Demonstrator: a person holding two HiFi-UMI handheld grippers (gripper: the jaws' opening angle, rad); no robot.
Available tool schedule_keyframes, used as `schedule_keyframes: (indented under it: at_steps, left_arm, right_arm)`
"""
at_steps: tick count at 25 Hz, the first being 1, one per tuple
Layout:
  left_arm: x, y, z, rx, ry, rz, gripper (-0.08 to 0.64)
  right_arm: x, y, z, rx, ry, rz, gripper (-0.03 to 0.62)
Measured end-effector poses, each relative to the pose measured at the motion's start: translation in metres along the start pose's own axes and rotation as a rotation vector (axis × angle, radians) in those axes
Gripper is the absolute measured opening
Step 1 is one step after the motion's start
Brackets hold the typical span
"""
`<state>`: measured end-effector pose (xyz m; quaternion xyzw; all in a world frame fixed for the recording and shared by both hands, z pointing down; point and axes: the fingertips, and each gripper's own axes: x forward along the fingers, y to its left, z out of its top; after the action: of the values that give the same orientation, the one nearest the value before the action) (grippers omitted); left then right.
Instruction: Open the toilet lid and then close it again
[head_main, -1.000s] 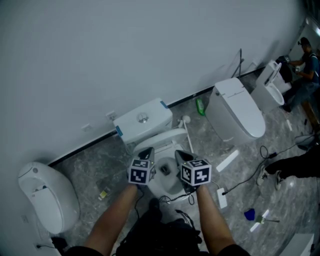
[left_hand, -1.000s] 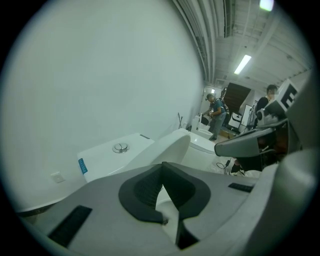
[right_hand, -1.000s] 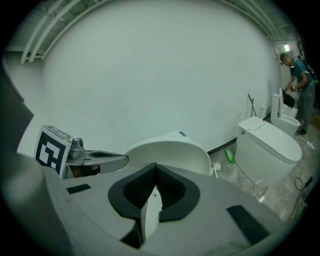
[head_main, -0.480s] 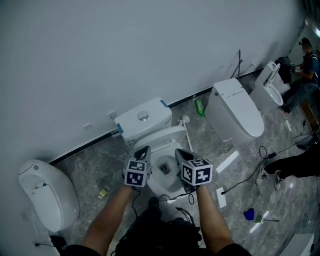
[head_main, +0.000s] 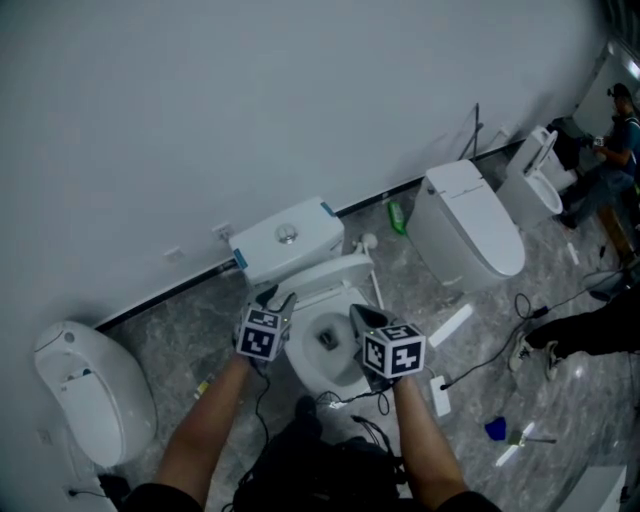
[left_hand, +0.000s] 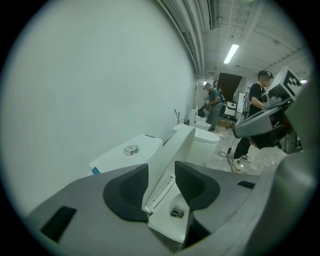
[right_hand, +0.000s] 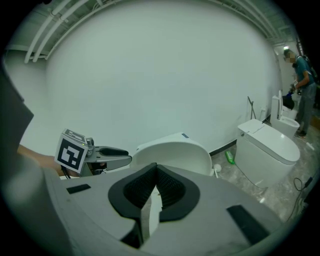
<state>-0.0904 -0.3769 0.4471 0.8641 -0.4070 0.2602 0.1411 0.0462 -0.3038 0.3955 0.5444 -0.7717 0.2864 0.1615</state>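
the lid (head_main: 335, 270) stood raised at the bowl's (head_main: 300, 362) twelve o'clock, before the tank (head_main: 285, 240). the left gripper (head_main: 272, 296), at ten o'clock, was opening its jaws, the lid's edge between them. the right gripper (head_main: 362, 315), at four o'clock, was clenched on nothing.

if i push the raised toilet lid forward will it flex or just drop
The toilet lid looks like a rigid moulded shell, so it is probably stiff. It stands near upright on a rear hinge by the tank, so a forward push would likely swing it down. Its smooth surface may be slippery.
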Motion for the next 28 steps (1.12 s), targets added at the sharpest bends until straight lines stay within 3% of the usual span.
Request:
schedule_keyframes:
  at_steps: [13,28]
  left_arm:
    - [0.026,0.004,-0.008,-0.005,0.030,-0.023,0.186]
    - [0.013,-0.022,-0.023,0.022,0.044,-0.048,0.193]
  right_arm:
    - [-0.007,-0.002,-0.011,-0.002,0.017,-0.025,0.009]
    - [0.004,-0.001,-0.015,0.013,-0.013,0.006,0.009]
